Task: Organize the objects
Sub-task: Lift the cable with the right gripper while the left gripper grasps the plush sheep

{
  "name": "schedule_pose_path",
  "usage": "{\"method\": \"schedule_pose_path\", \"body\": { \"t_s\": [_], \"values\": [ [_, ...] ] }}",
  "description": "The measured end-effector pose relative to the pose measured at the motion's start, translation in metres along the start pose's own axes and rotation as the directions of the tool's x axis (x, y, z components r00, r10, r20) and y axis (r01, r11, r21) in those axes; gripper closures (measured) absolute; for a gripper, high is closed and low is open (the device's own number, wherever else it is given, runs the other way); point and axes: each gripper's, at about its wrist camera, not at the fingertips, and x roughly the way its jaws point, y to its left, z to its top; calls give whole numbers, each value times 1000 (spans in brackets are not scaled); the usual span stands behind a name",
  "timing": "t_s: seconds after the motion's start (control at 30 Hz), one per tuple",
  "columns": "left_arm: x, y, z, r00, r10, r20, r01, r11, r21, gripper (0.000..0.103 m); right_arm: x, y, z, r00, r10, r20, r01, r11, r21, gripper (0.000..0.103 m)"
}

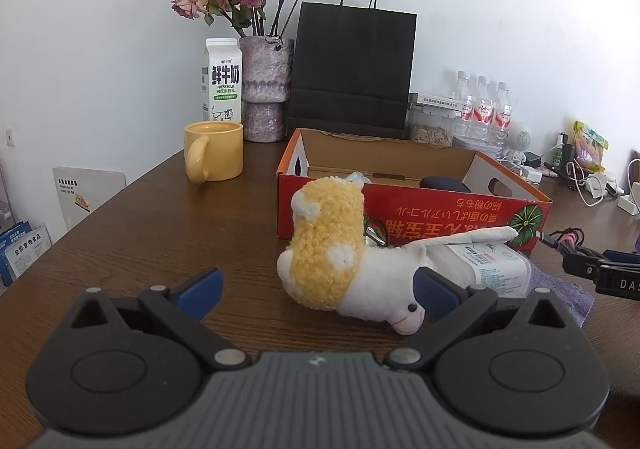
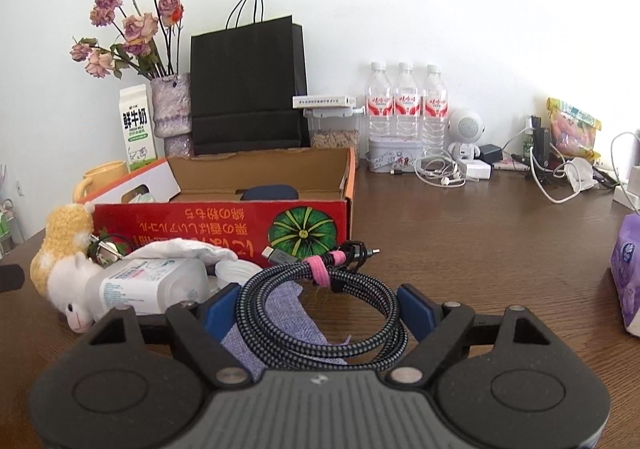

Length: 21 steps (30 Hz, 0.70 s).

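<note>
A dark wooden table point(image 1: 132, 225) stands against a white wall, with dried roses in a mottled vase point(image 1: 266, 85), a milk carton point(image 1: 222, 79), a black paper bag point(image 1: 354, 65) and three water bottles point(image 1: 482, 105) along the back. Left wrist view: the left gripper point(image 1: 318, 289) is low over the table with its jaws spread wide and nothing between the pads; a plush sheep point(image 1: 344, 261) in a yellow knitted coat lies on its side just ahead, its snout near the right-hand blue pad, though contact cannot be judged. Behind the sheep stands an open red cardboard box point(image 1: 420, 209) with a dark item inside, a yellow mug point(image 1: 214, 151) to its left, and a white labelled packet point(image 1: 488, 265) beside the sheep. Right wrist view: the right gripper point(image 2: 320, 309) has its jaws well apart on either side of a coiled braided cable point(image 2: 320, 313) bound with a pink strap; the left pad touches the coil's edge, while the right pad appears just clear of it, so no firm grip is evident. The coil rests on a lilac cloth point(image 2: 288, 329) in front of the red box, with the packet and sheep to its left and a purple tissue pack point(image 2: 626, 269) at far right.
</note>
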Motion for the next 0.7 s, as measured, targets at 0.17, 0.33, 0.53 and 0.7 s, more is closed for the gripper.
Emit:
{"method": "schedule_pose_path", "body": {
  "t_s": [0.17,0.33,0.53,0.7],
  "values": [
    [7,-1,4,1000,5,-9,-5,1000,-5,0,-13,2,0,996,-21,84,23,1000,-15,20],
    [24,-5,20,1000,15,-24,-16,999,-28,0,-17,5,-1,994,-23,107,27,999,-32,20],
    [48,-13,30,998,47,-46,-49,998,-38,0,-18,4,-1,994,-24,111,28,999,-33,20],
    [70,-18,31,993,94,-76,-96,995,-30,0,-19,5,-2,993,-23,116,27,999,-34,20]
  ]
}}
